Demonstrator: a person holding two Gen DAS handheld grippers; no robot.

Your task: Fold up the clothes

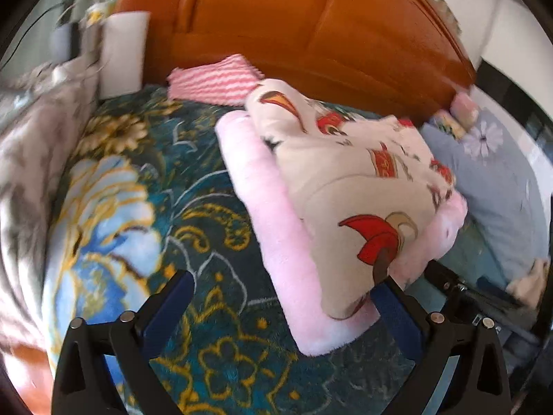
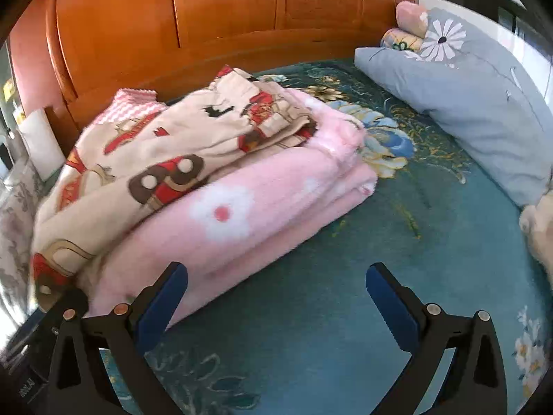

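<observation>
A folded cream garment with red and brown prints lies on top of a folded pink fleece garment on the bed. Both show in the right wrist view, the cream one over the pink one. My left gripper is open, its jaws straddling the near corner of the stack, and holds nothing. My right gripper is open and empty just in front of the pink garment's near edge. Part of the right gripper shows beyond the stack in the left wrist view.
The bed has a teal floral blanket. An orange wooden headboard stands behind. A pink striped cloth lies by the headboard. A grey pillow with a flower lies at the right. Grey patterned bedding lies at the left.
</observation>
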